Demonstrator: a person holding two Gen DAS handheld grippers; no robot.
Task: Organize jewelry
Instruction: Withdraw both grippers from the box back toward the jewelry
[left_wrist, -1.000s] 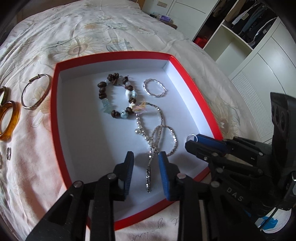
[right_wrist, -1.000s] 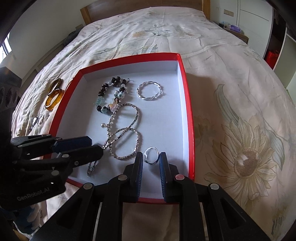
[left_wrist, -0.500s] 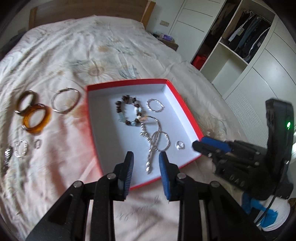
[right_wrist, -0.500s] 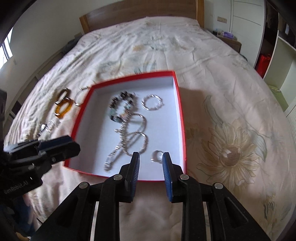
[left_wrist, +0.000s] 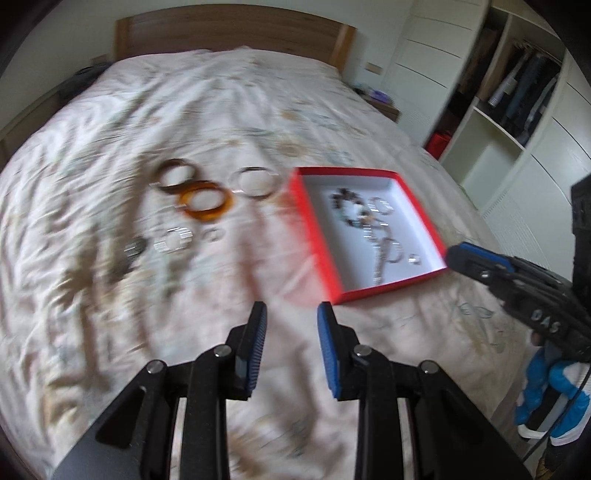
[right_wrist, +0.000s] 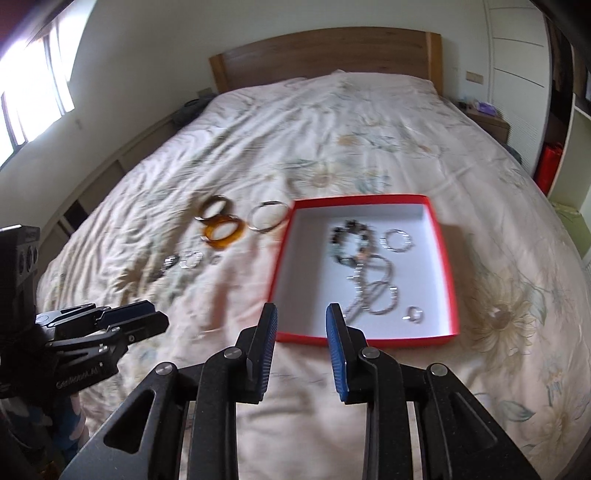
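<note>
Red tray (right_wrist: 448, 291) on bed (right_wrist: 332, 122): beaded bracelet (right_wrist: 349, 242), chain, rings. Amber bangle (right_wrist: 223, 232) left. Left tool (left_wrist: 291, 326), right tool (right_wrist: 301, 325): jaws apart, empty.

Bare bed (right_wrist: 303, 369) in front of both grippers, nothing in the way. Red box (right_wrist: 448, 273) walls stand up on the right w/ chains inside; bangles (left_wrist: 205, 201) & small rings lie left of it.

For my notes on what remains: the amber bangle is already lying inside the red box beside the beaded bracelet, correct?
Not quite: the amber bangle lies on the bedspread, left of the red box, as the right wrist view shows. The beaded bracelet is inside.
</note>
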